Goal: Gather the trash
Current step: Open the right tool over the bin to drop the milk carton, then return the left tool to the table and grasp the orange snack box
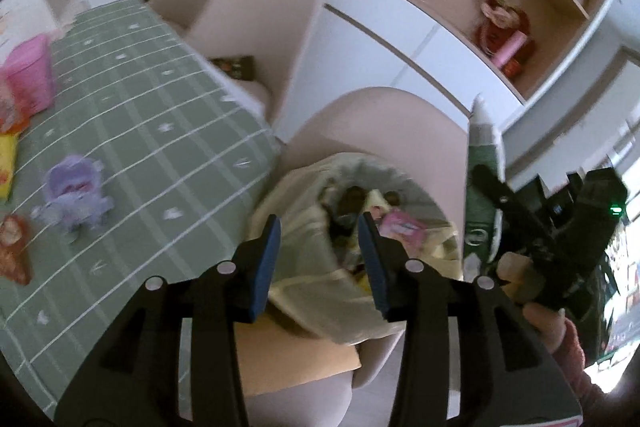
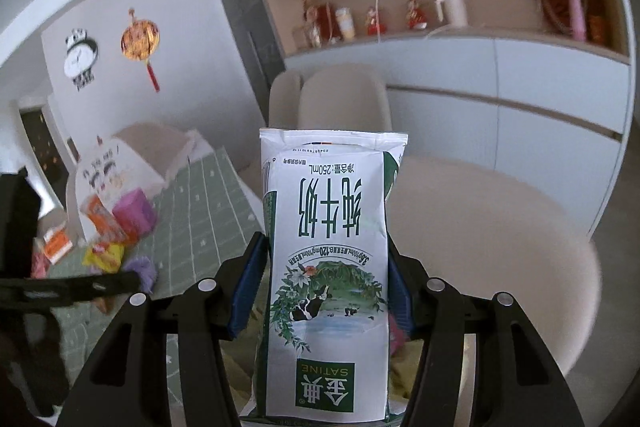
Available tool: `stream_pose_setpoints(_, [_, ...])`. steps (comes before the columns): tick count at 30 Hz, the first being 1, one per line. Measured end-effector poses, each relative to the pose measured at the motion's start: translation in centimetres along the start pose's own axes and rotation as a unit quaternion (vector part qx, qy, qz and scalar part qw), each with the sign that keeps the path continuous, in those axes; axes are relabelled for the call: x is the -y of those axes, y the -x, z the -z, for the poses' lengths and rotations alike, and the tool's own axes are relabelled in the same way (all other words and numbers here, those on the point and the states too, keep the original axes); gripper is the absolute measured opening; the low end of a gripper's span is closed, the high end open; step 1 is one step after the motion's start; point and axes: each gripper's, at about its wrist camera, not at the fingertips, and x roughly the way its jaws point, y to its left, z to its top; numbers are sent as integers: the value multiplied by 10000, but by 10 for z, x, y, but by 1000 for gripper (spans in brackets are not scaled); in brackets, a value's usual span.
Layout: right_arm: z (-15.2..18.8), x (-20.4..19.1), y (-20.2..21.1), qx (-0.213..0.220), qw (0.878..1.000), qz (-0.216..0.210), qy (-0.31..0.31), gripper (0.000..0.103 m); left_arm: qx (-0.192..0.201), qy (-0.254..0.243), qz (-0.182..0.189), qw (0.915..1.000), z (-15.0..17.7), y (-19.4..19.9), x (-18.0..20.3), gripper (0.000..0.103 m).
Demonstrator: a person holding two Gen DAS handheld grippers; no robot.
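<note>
My right gripper (image 2: pixel 326 291) is shut on a white and green milk carton (image 2: pixel 328 267), held upside down; it also shows in the left wrist view (image 1: pixel 482 195), beside the bag. My left gripper (image 1: pixel 320 263) is open and empty, just above a pale yellow trash bag (image 1: pixel 320 291) that sits open on a beige chair (image 1: pixel 380 123). The bag holds a pink wrapper (image 1: pixel 400 227) and dark scraps. More trash lies on the green checked tablecloth (image 1: pixel 152 131): a purple wrapper (image 1: pixel 74 195), a yellow packet (image 1: pixel 6 167) and a brown piece (image 1: pixel 14 247).
A pink cup (image 1: pixel 30 75) stands at the table's far left. Two more beige chairs (image 1: pixel 256 11) line the table's far side. A cardboard piece (image 1: pixel 296 359) lies under the bag. White cabinets and a shelf with ornaments (image 1: pixel 500 23) are behind.
</note>
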Motion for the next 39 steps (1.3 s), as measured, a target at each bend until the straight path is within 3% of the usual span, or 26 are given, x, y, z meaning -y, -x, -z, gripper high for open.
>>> stream_pose_setpoints(8, [31, -7, -59, -764, 9966, 45, -305, 53, 87, 445, -365, 9983, 11, 27, -50, 39])
stream_pose_setpoints(17, [50, -12, -69, -1439, 9867, 625, -423, 53, 150, 618, -335, 9974, 15, 41, -85, 39])
stream_pose_setpoints(28, [44, -44, -26, -921, 9909, 944, -252, 53, 334, 422, -74, 9985, 6, 66, -124, 44])
stream_pose_setpoints(32, [37, -76, -11, -620, 9946, 833, 4, 53, 402, 501, -155, 9978, 8, 77, -153, 44])
stream_pose_setpoints(36, [26, -114, -6, -319, 9985, 367, 252, 53, 479, 654, -293, 9963, 9, 89, -190, 44])
stream_pose_setpoints(39, [18, -144, -13, -324, 9987, 141, 368, 53, 613, 772, -397, 9943, 9, 102, -216, 44])
